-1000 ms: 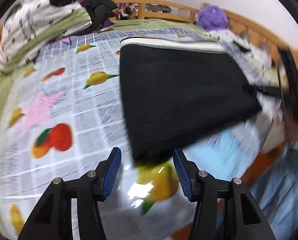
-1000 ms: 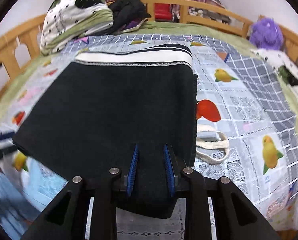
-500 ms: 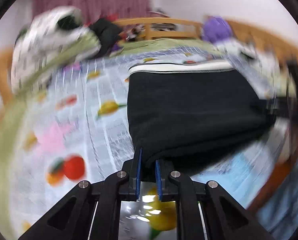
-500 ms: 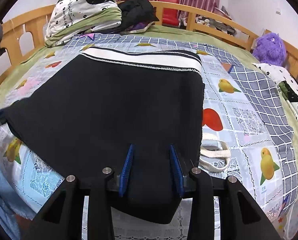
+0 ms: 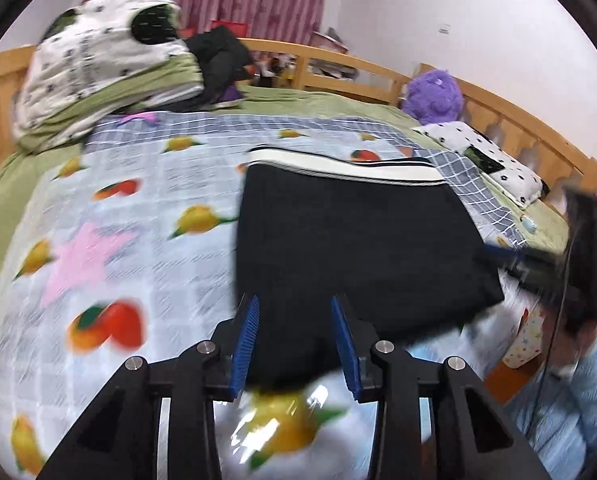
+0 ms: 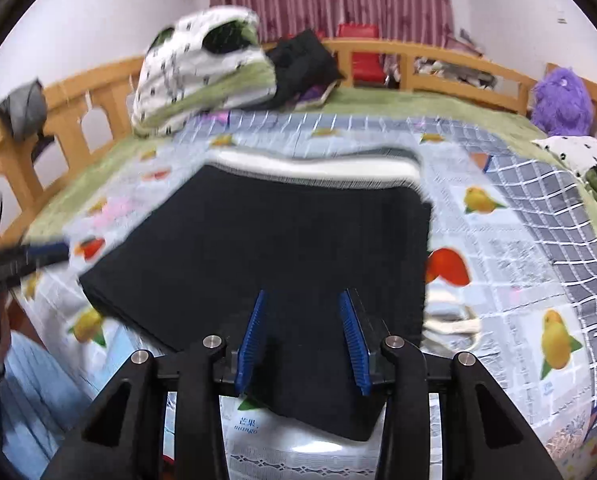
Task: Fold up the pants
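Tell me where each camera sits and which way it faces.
Left wrist: on the left gripper, looking down over the black pants' near-left corner; a blue sleeve shows right.
Right wrist: on the right gripper, over the near-right corner; sleeve at left.
Shared: pants, fruit-print sheet, purple plush.

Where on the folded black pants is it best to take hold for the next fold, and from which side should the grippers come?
Probably the near hem corners of the black pants, coming from the bed's near edge. That edge overhangs slightly and the white waistband lies far. The left gripper is opening; the right gripper straddles its corner.
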`<state>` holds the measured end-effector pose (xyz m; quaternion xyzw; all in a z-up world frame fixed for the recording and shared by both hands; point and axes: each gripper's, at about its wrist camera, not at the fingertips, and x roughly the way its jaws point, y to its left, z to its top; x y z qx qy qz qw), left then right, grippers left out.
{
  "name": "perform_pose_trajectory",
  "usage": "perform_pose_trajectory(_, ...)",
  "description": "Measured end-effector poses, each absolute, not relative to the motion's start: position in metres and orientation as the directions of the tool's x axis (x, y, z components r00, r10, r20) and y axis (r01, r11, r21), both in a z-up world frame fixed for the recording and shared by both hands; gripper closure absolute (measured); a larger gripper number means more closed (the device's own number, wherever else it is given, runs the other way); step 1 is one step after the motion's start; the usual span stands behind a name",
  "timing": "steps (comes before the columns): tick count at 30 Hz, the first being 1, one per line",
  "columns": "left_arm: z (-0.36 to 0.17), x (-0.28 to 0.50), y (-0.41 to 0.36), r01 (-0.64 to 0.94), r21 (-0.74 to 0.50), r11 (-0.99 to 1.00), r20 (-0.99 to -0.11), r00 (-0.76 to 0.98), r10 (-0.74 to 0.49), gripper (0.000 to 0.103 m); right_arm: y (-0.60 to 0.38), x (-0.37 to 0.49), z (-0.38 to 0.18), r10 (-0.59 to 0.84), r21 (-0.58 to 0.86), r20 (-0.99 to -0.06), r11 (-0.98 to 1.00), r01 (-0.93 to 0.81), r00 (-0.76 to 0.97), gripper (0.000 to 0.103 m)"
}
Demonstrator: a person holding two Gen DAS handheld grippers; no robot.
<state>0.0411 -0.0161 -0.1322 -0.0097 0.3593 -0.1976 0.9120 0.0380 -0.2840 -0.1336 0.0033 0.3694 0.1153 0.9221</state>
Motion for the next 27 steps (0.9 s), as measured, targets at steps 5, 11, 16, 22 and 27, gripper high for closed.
perform_pose_trajectory(5,-0.175,0.061,-0.038,0.337,-0.067,0.939,-0.728,0.627,-0.277,0.067,-0.258,0.029,-0.171,0.076,-0.158,-0.747,0.944,-0.288,0.66,0.064)
perform_pose_trajectory(11,-0.173,0.036,-0.008,0.368,-0.188,0.911,-0.721,0.578,-0.382,0.066,-0.285,0.015,-0.157,0.159,-0.017,-0.769,0.963,-0.27,0.619,0.069)
perform_pose_trajectory(16,-0.154,0.076,0.017,0.294,-0.328,0.898,-0.671,0.597,-0.44,0.066,-0.32,0.059,-0.114,0.091,0.038,-0.63,0.996,-0.087,0.771,0.052)
perform_pose_trajectory(22,-0.147,0.113,0.014,0.264,-0.335,0.904,-0.659,0.62,-0.425,0.065,-0.353,0.155,-0.15,0.094,0.134,-0.719,0.991,0.005,0.688,0.094)
perform_pose_trajectory(27,-0.143,0.127,0.007,0.286,-0.322,0.902,-0.654,0.621,-0.431,0.06,-0.351,0.144,-0.144,0.061,0.087,-0.716,0.996,0.001,0.695,0.091)
